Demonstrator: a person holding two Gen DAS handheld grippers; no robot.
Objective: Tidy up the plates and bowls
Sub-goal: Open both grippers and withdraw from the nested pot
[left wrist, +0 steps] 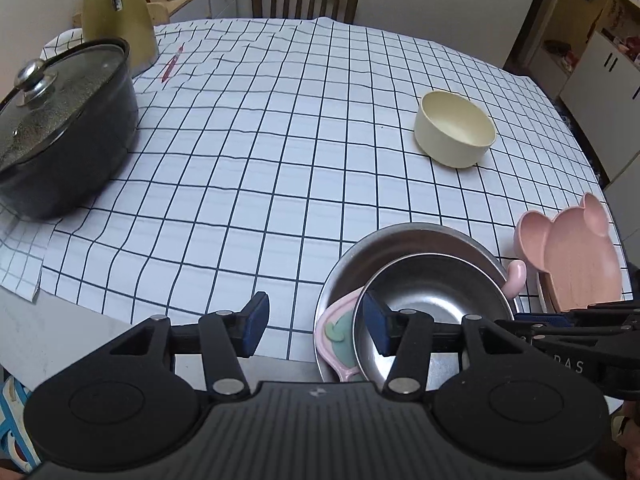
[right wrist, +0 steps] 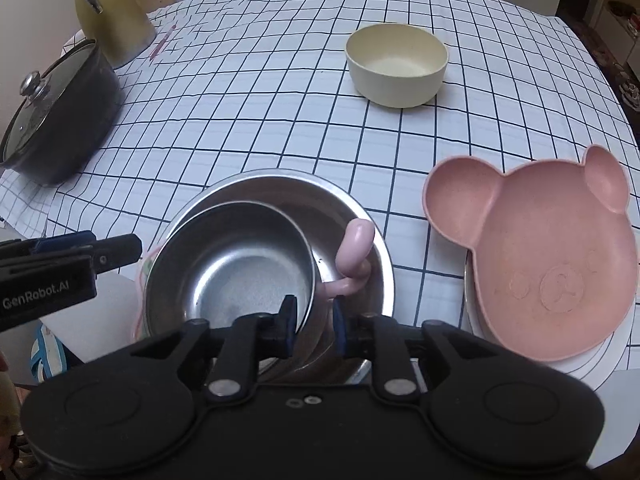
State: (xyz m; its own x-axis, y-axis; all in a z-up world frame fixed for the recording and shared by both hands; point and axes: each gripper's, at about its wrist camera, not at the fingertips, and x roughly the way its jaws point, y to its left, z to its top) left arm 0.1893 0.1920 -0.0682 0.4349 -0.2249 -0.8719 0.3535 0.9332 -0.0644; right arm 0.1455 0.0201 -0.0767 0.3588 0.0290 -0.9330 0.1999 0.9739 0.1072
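Right tongs (right wrist: 313, 322) narrowly parted, we see them straddling rim of small round steel bowl (right wrist: 228, 268), grip unclear. Left tongs (left wrist: 316, 330) wide apart, holding nothing. Small bowl nests in large steel bowl (right wrist: 340, 204); pink bear-shaped plate (right wrist: 552, 264) beside; cream bowl (right wrist: 396, 64) farther on checked desk (right wrist: 260, 120).

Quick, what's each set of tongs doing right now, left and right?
Left tongs: open, holding nothing, straddling the rim of the small steel bowl.
Right tongs: partly open around the same bowl's rim, not clamped.
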